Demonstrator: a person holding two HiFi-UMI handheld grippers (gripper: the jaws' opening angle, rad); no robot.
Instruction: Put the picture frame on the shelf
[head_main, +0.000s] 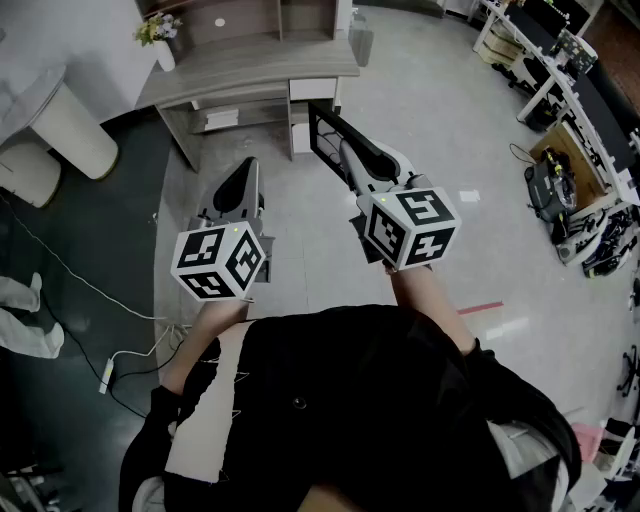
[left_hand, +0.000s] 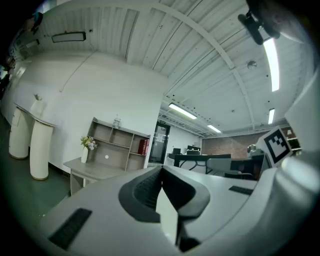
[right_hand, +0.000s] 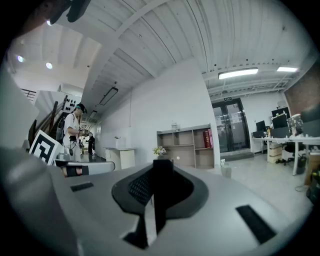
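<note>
The room is a big office with a light grey floor (head_main: 430, 110), and a grey shelf (head_main: 250, 20) stands over a desk (head_main: 250, 62) at the top of the head view. The person holds both arms out in front. Both grippers are level and point toward the shelf. The left gripper (head_main: 248, 165) is at the middle left of the head view. Its jaws are pressed together with nothing between them, and its own view shows this too (left_hand: 161, 172). The right gripper (head_main: 345, 150) is at the middle right. Its jaws are squeezed tight on the thin edge of the black picture frame (head_main: 322, 130). The picture frame sticks out past the jaws toward the desk, up in the air and well apart from the shelf. In the right gripper view it shows as a dark strip (right_hand: 161, 187) between the pads. A white vase of flowers (head_main: 158, 38) stands on the left end of the desk. Red books (right_hand: 207, 138) stand in the upper right box of the shelf. The other boxes look bare from here.
</note>
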